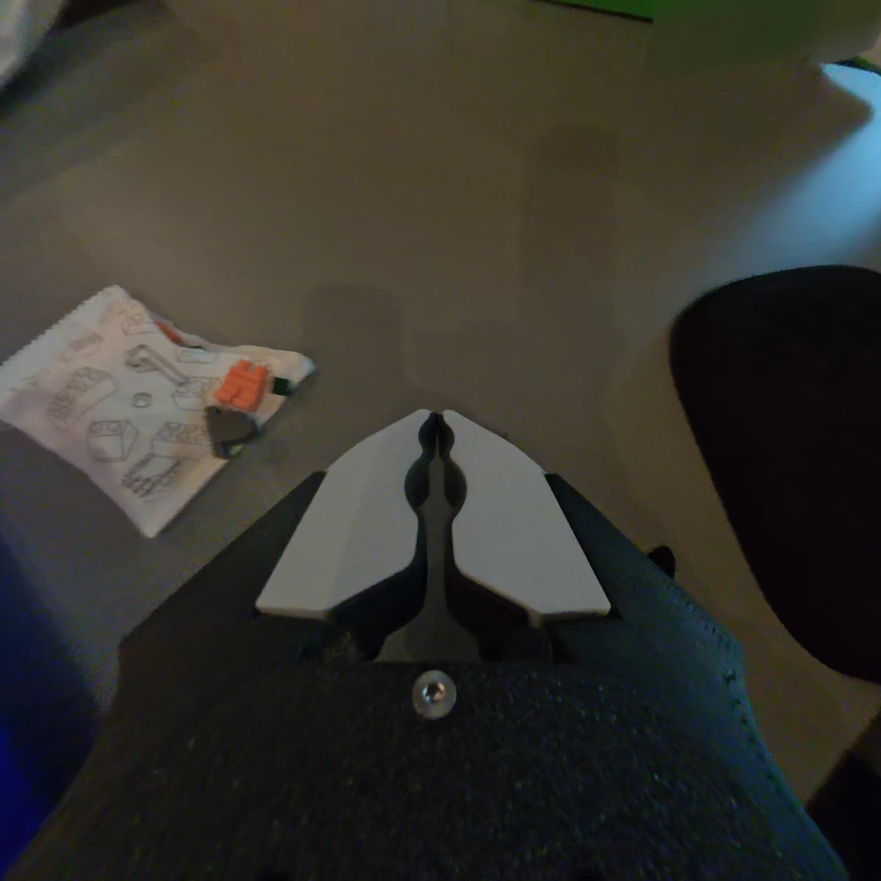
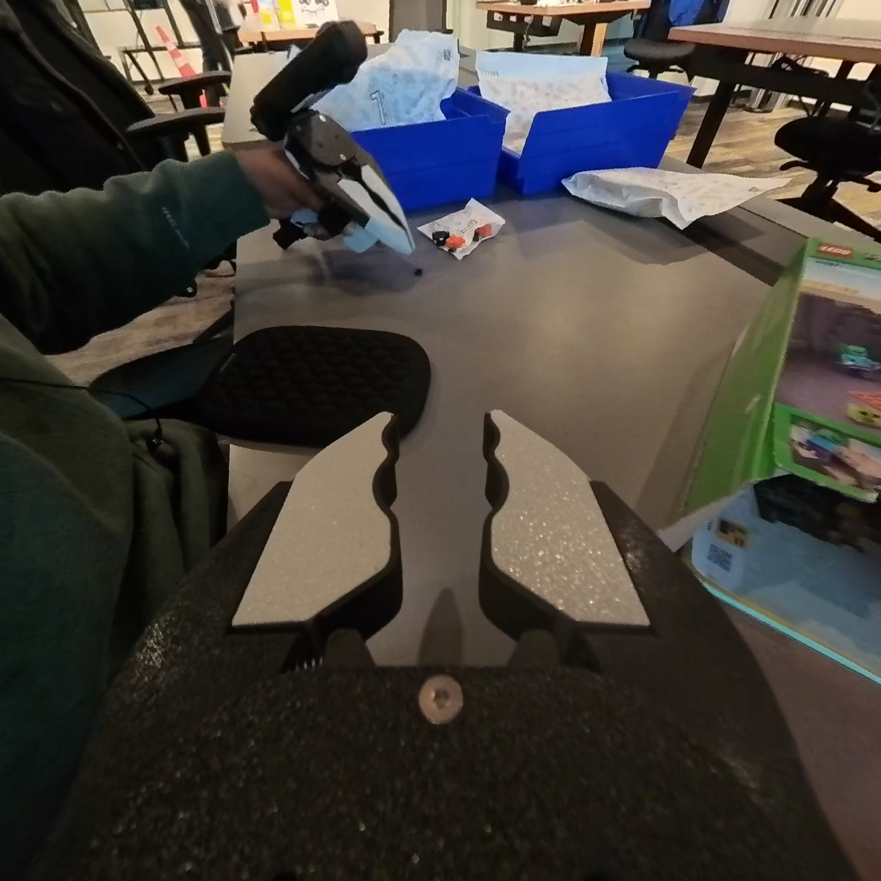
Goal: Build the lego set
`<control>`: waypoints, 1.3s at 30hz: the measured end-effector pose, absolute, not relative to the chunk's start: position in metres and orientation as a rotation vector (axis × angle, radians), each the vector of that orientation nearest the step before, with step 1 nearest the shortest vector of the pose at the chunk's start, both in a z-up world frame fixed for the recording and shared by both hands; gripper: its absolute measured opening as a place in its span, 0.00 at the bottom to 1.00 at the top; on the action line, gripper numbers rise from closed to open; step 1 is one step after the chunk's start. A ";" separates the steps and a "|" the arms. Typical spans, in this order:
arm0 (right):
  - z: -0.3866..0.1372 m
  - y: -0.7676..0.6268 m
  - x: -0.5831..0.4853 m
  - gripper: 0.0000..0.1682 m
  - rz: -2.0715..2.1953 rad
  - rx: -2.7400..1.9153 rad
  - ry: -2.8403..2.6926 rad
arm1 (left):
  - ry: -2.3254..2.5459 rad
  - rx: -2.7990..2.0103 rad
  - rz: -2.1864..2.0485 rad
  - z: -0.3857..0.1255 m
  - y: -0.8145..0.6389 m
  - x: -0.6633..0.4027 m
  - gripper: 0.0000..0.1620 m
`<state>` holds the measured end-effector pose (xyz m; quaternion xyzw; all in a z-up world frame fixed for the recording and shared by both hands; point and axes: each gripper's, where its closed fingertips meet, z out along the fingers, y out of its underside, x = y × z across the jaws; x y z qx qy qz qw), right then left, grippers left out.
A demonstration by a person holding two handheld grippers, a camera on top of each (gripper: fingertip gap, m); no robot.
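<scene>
A small white paper bag (image 1: 138, 405) lies on the grey table with an orange brick (image 1: 240, 385), a dark grey piece (image 1: 228, 428) and a small dark piece (image 1: 282, 385) on it. My left gripper (image 1: 437, 415) is shut and empty, above the table to the right of the bag. It also shows in the right wrist view (image 2: 407, 245), held by a hand just left of the same bag (image 2: 461, 228). A tiny black piece (image 2: 418, 272) lies on the table under its tips. My right gripper (image 2: 438, 419) is open and empty, near the table's front.
Two blue bins (image 2: 438, 148) with white paper bags in them stand at the back of the table. Another paper bag (image 2: 667, 190) lies to the right. The green set box (image 2: 782, 429) stands at the right. A black chair armrest pad (image 2: 310, 381) overlaps the table's left edge. About 35 centimeters separates my left fingertips from my right. The left tips stand about 8 centimeters off the small dark piece (image 1: 282, 385). It is also in sight in the right wrist view (image 2: 452, 249).
</scene>
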<state>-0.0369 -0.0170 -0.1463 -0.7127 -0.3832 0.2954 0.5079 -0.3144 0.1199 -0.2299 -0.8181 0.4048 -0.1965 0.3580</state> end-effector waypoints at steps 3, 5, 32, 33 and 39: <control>-0.147 -0.017 -0.037 0.20 0.716 -1.720 -0.923 | 1.063 -2.166 -0.493 -0.242 0.117 -0.312 0.00; -0.148 -0.017 -0.037 0.20 0.715 -1.721 -0.922 | 1.044 -2.211 -0.501 -0.250 0.119 -0.314 0.00; -0.137 0.005 0.105 0.20 0.311 -1.798 -0.597 | 1.085 -1.831 -0.491 -0.180 0.089 -0.195 0.03; -0.141 0.009 0.119 0.20 0.258 -1.822 -0.582 | 1.104 -1.802 -0.516 -0.176 0.081 -0.180 0.03; -0.165 0.063 0.219 0.28 -0.040 -1.891 -0.555 | 1.180 -1.713 -0.679 -0.166 0.032 -0.098 0.07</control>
